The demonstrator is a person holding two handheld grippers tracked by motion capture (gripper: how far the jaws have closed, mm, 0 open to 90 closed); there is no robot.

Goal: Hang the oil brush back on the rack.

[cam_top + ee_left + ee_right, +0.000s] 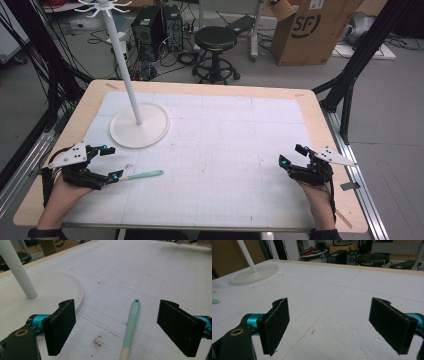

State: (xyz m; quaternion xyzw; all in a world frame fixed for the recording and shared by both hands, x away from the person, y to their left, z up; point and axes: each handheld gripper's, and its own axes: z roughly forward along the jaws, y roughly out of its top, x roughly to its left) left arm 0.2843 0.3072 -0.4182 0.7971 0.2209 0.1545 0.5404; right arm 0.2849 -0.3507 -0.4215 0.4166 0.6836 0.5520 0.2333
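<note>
left gripper jaws wide, straddling the mint spatula near the counter's left edge so we can pinch it | right gripper released, just parked by the right edge

A light wooden table carries a white mat printed with a faint grid, which covers nearly the whole top and leaves a wooden border all round. On the mat's far left part stands a white rack, its round flat base resting on the mat and a thin white pole rising from the middle of that base. Nearer the front left lies a slim mint-green utensil handle, flat on the mat and well apart from the base, with a small hole at its far end and a pale tan section nearer the front edge. A few small brown specks mark the mat beside it.
</note>
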